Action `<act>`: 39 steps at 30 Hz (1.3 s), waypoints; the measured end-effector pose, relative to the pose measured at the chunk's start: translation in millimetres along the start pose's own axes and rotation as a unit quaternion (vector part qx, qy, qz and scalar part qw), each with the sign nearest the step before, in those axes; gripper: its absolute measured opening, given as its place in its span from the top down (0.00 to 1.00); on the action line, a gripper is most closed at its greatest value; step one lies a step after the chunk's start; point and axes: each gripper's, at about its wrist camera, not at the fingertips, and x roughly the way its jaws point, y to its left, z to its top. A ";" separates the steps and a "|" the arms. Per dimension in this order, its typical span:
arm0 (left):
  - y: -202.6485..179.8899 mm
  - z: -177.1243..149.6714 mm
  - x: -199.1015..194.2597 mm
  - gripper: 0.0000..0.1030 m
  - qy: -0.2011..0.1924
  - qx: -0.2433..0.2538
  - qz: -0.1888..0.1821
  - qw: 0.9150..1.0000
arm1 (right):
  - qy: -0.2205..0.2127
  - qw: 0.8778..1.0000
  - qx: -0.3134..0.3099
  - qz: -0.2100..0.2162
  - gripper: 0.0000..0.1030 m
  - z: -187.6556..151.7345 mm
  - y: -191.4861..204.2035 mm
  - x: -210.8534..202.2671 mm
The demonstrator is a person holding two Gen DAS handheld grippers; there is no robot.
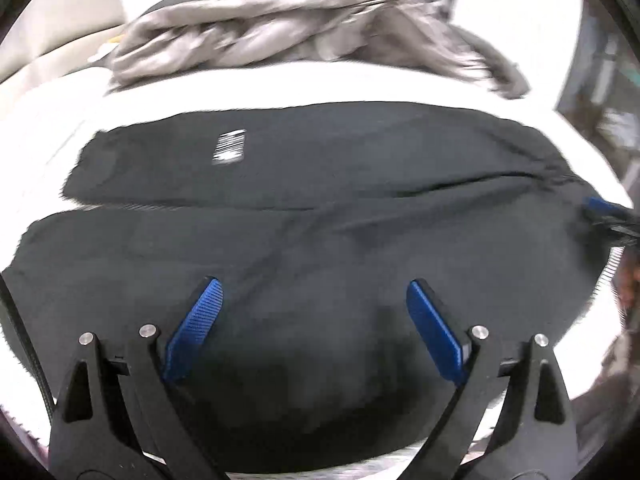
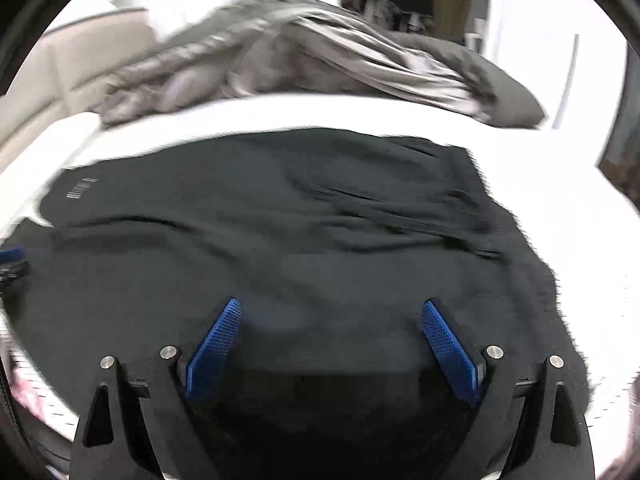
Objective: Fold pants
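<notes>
White bed carries black pants and a grey blanket; left gripper and right gripper jaws apart, empty.

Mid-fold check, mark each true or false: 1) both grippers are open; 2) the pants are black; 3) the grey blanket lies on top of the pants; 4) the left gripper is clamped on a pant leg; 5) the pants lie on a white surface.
1) True: left gripper and right gripper both stand wide open.
2) True: the pants are black.
3) False: the blanket lies beyond them, apart, with white surface between.
4) False: it holds nothing.
5) True.
</notes>
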 end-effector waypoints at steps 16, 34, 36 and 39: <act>158.2 -63.6 -59.5 0.07 -0.009 -0.157 0.095 0.983 | 0.019 0.998 -0.037 -0.054 0.08 -66.8 -6.5 -30.9; 270.1 -68.4 -41.2 1.00 -0.051 -0.390 0.045 0.919 | -0.065 0.971 0.222 0.055 0.08 -71.2 -120.3 -84.8; 275.1 -57.6 -29.3 1.00 -0.070 -0.403 0.053 0.911 | -0.064 0.967 0.237 0.072 0.08 -73.1 -126.9 -83.3; 269.8 -50.2 -38.4 1.00 -0.098 -0.394 0.060 0.912 | -0.056 0.955 0.273 0.101 0.08 -86.3 -142.1 -82.9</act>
